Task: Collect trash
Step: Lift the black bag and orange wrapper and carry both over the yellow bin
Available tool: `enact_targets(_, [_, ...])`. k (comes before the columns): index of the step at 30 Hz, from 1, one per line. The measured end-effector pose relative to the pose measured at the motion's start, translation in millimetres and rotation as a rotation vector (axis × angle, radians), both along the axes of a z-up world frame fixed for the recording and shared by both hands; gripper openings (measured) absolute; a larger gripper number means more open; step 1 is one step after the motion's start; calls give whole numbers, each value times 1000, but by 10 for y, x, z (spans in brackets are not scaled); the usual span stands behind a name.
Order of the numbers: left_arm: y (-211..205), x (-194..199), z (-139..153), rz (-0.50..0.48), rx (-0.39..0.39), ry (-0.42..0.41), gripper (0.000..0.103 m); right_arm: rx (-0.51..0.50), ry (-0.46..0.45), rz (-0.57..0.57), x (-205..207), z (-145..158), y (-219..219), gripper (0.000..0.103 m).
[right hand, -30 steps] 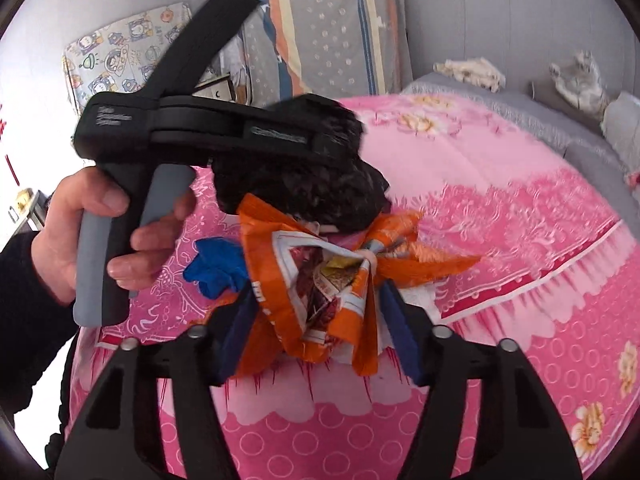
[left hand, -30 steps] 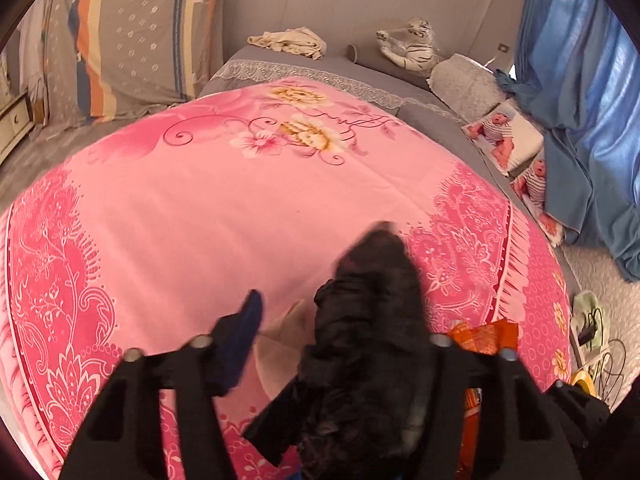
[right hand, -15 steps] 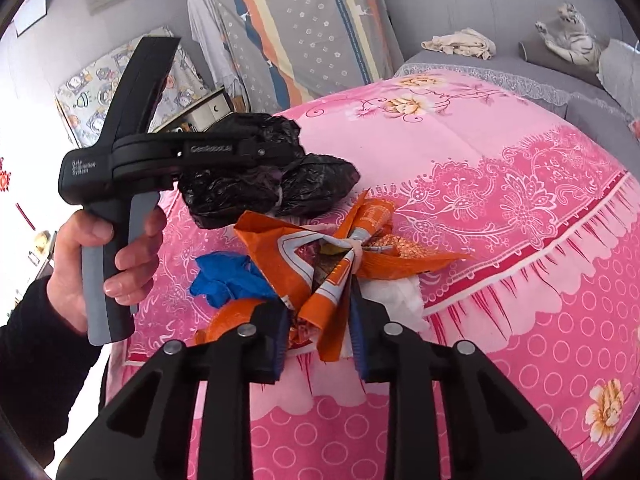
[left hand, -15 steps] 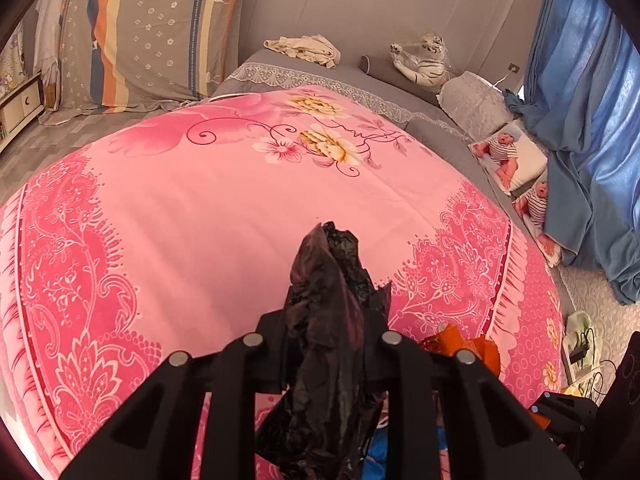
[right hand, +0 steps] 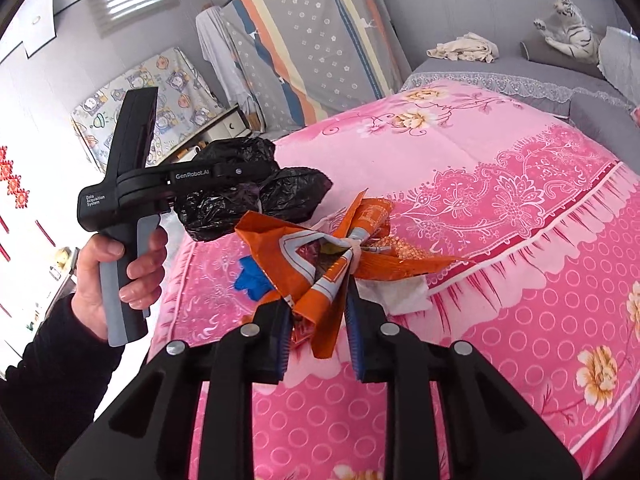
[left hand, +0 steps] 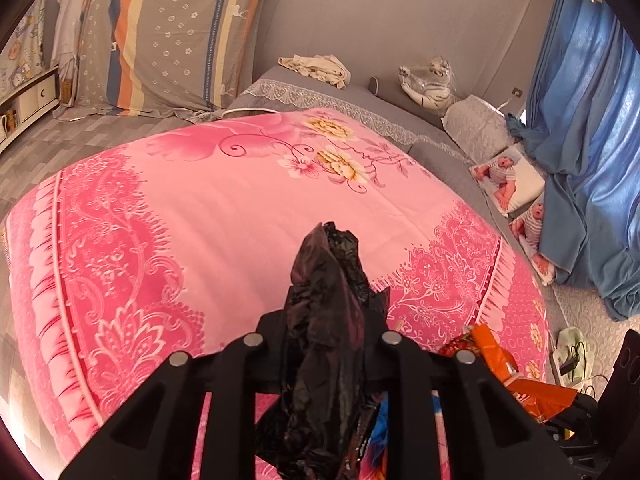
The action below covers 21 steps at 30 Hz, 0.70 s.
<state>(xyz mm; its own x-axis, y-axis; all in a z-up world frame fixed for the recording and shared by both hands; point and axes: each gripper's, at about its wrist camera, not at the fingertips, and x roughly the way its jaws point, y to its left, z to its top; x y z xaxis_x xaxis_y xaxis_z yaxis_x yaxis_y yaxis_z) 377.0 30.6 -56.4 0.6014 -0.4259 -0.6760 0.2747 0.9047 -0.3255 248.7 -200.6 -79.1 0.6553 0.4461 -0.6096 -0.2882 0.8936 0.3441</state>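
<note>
Broad bare stretch across the pink floral bedspread (left hand: 240, 208): open passage. Beyond its far edge, crumpled cream cloth (left hand: 316, 68) and plush white tiger (left hand: 430, 84). Off its right side, hanging blue curtain (left hand: 592, 140). At its near corner, crumpled blue glove (right hand: 252, 280) and white paper scrap (right hand: 396, 296).

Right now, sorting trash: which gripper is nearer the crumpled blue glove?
Right. The right gripper, clamping the orange snack wrapper, sits beside the crumpled blue glove; the left gripper is higher, holding the black bag.

Two wrist fisheyes, close over tongs, angled down, sharing pink bedspread (left hand: 208, 216).
</note>
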Motion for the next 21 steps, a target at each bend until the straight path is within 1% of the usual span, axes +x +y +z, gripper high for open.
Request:
enact_targets(9, [316,-279,144,52,-9,-36,21,33,-17,-10,-281,126,-125,22])
enact_targets(12, [409,-385,182,65,-18,-42,21,58,-19,-10,-374,168,-173,22])
enact_targets(21, [536,-756,289,70,-11,-82,21,81,-39,-15,-630,260,-274,22])
